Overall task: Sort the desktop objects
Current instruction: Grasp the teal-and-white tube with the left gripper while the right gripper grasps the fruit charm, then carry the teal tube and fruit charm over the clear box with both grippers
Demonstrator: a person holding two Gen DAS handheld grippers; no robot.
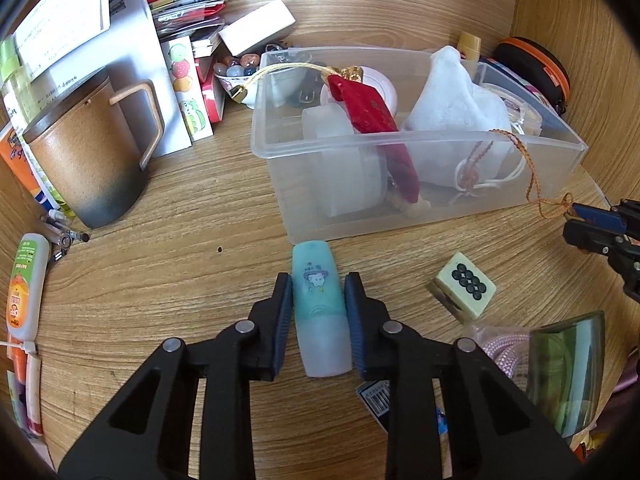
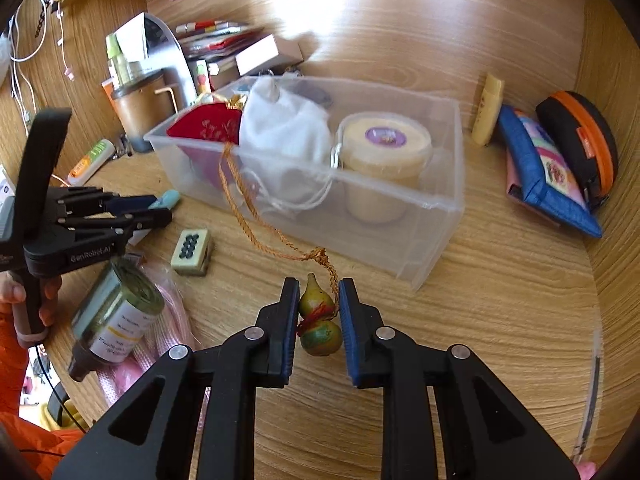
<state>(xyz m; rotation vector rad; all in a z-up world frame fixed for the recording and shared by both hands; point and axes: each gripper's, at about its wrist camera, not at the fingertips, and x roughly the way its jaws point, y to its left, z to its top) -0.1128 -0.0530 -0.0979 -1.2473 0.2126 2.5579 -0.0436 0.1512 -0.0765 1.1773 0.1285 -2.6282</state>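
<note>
My left gripper [image 1: 318, 292] is shut on a teal tube [image 1: 320, 312] with a cartoon print, held just in front of the clear plastic box [image 1: 420, 142]. My right gripper [image 2: 319, 294] is shut on a small green-yellow gourd charm [image 2: 318, 320]. Its orange cord [image 2: 256, 208] runs up over the rim of the box [image 2: 440, 200]. The box holds a red pouch [image 1: 370, 110], a white cloth bag [image 1: 456, 96] and a round yellow tub [image 2: 386, 140]. The left gripper also shows in the right wrist view [image 2: 160, 206].
A mahjong tile [image 1: 466, 284] lies on the wooden desk. A jar [image 2: 116, 312] and pink rope [image 2: 168, 328] lie near it. A brown mug [image 1: 88, 152], books [image 1: 188, 12], an orange-black case [image 2: 580, 140], a blue pouch [image 2: 540, 168] and a yellow tube [image 2: 488, 108] line the back.
</note>
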